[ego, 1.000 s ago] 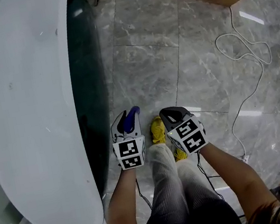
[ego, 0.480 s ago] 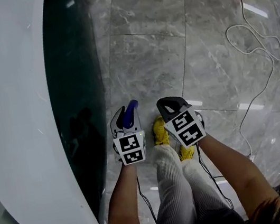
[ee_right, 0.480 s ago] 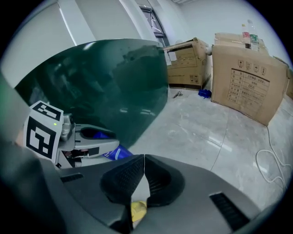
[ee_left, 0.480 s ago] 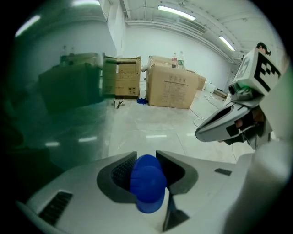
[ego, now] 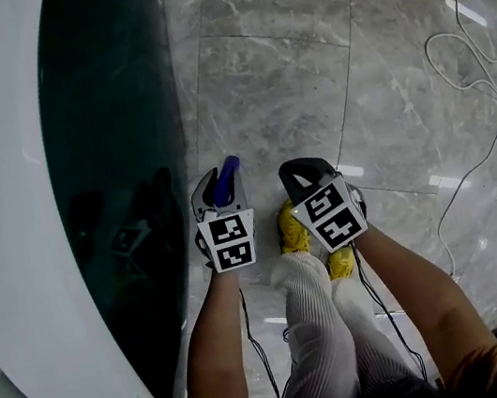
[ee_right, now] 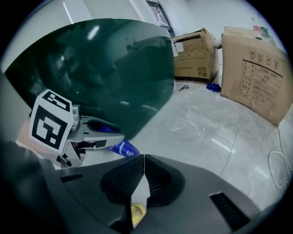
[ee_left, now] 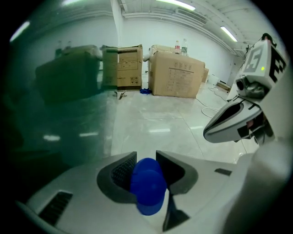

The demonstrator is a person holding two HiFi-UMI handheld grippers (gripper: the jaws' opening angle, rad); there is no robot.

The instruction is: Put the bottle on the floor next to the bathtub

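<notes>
From the head view, the left gripper (ego: 218, 187) is clamped on a small blue bottle (ego: 224, 175), held over the grey floor (ego: 277, 93) just beside the bathtub's (ego: 7, 236) dark outer wall. The right gripper (ego: 306, 175) hangs alongside, above the person's yellow shoes (ego: 289, 226).

In the left gripper view, the ribbed pads (ee_left: 120, 171) press on either side of a rounded blue end of the bottle (ee_left: 147, 189). It looks like light, smooth plastic: stiff enough to squeeze, but a curved surface that could swivel or slip, so a hold across the widest part seems safest.

In the right gripper view, the jaws are pressed together on nothing. The printed blue body (ee_right: 120, 147) juts from under the left gripper.
</notes>
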